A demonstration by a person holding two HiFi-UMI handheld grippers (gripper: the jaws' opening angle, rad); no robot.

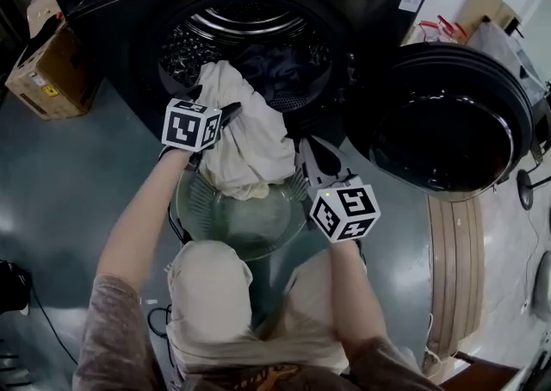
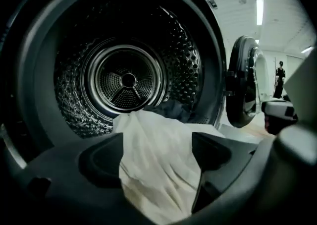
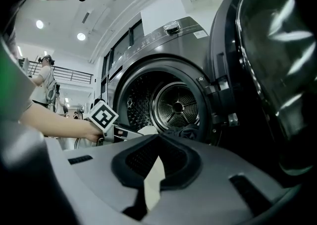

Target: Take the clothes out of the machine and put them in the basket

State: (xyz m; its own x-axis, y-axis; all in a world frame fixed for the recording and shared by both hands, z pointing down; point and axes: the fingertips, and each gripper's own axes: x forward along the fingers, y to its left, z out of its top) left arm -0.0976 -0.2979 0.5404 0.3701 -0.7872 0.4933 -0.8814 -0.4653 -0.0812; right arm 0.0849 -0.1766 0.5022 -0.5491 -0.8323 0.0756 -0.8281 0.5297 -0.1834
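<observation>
A white cloth point(image 1: 245, 135) hangs out of the dark machine's drum point(image 1: 250, 45) into the round translucent basket point(image 1: 194, 217) below the opening. More dark clothes point(image 1: 267, 66) lie inside the drum. My left gripper point(image 1: 232, 112) is at the drum's mouth, on the cloth's left side. In the left gripper view its jaws stand wide apart point(image 2: 161, 154) over the white cloth point(image 2: 158, 169), without pressing it. My right gripper point(image 1: 305, 148) is at the cloth's right edge. In the right gripper view its jaws point(image 3: 156, 162) pinch a strip of the white cloth point(image 3: 154, 182).
The machine's round door point(image 1: 448, 118) stands swung open to the right, close to my right gripper. A cardboard box point(image 1: 52, 66) sits on the floor to the left of the machine. The person's knees point(image 1: 211, 286) are right behind the basket. Cables point(image 1: 159, 320) lie on the floor at lower left.
</observation>
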